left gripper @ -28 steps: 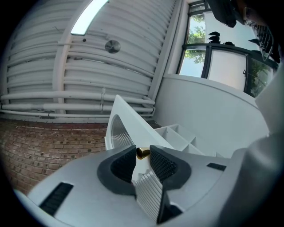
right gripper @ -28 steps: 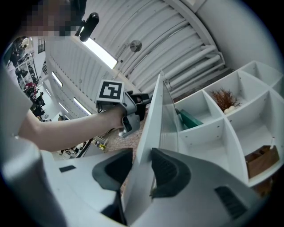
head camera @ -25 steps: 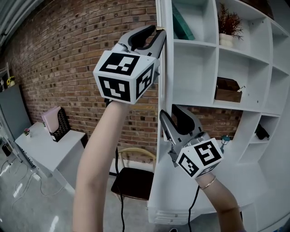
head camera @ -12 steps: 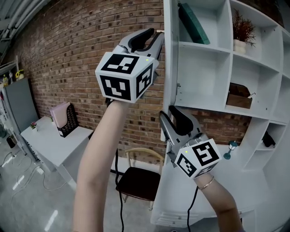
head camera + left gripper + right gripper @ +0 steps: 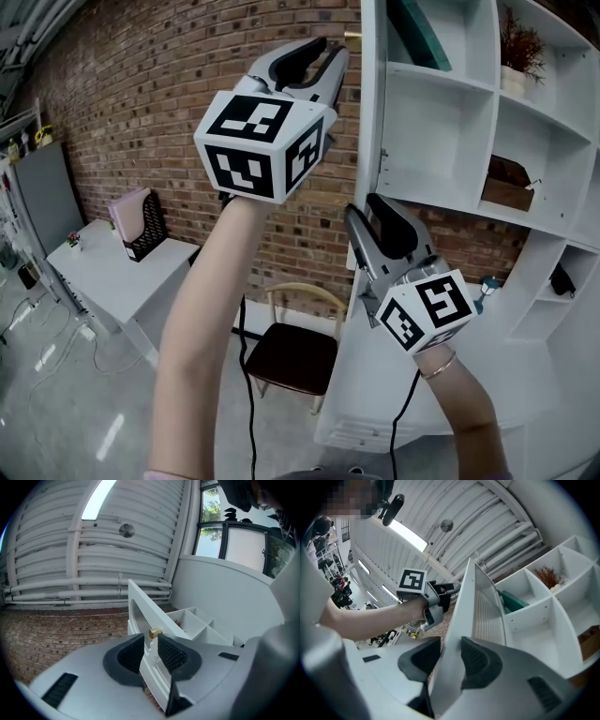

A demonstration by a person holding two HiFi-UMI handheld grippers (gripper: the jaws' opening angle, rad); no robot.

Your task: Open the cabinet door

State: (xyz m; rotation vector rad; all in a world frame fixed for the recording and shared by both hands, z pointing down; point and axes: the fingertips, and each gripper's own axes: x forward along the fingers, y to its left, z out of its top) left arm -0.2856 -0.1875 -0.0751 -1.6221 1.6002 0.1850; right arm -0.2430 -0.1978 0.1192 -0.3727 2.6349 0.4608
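The cabinet door (image 5: 367,131) stands further out than a second ago, with the left gripper (image 5: 323,56) and right gripper (image 5: 368,217) both clamped on its edge. A chair (image 5: 291,352) sits below it.

Open space left of cabinet door (image 5: 371,112), chair (image 5: 286,361) and desk (image 5: 103,277) below

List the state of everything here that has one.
Door, open, swung out from the shelves.
Left gripper, shut on the door's edge, by the knob.
Right gripper, shut on the door's edge, lower down.
Chair, empty.
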